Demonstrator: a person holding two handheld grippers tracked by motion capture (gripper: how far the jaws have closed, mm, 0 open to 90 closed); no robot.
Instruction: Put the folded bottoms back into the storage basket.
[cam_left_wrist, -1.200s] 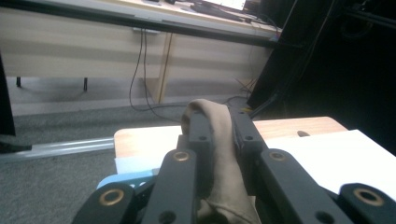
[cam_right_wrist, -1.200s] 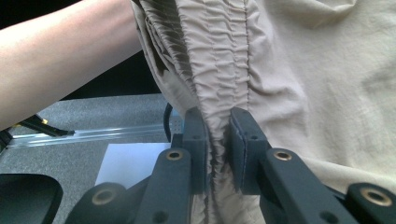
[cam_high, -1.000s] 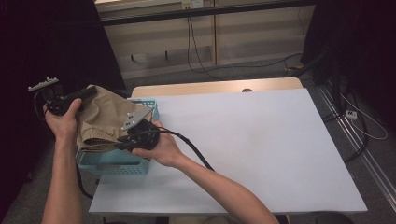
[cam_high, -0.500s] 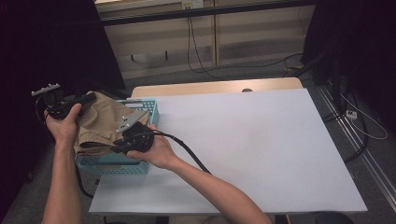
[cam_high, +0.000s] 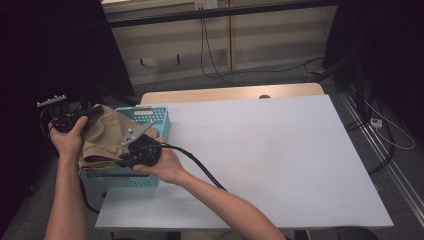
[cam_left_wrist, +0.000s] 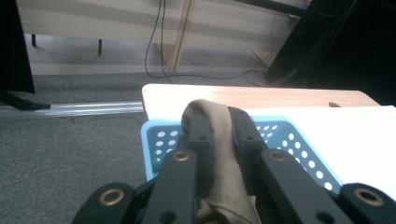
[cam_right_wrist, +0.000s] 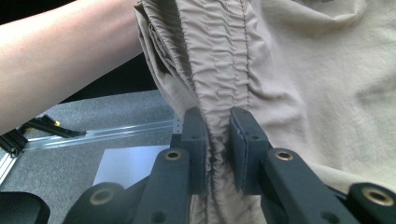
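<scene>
We hold the soft, crumpled tan cloth garment (cam_high: 107, 137) above the light-blue perforated plastic basket (cam_high: 159, 117) at the white tabletop's (cam_high: 280, 155) left edge; our left gripper (cam_left_wrist: 215, 133) pinches one fold, our right gripper (cam_right_wrist: 217, 128) clamps the gathered elastic band, likely the firmest hold since the limp, light fabric will sag

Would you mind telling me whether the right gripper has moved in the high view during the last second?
Yes. The right gripper has shifted slightly toward the basket's near-left corner.
</scene>
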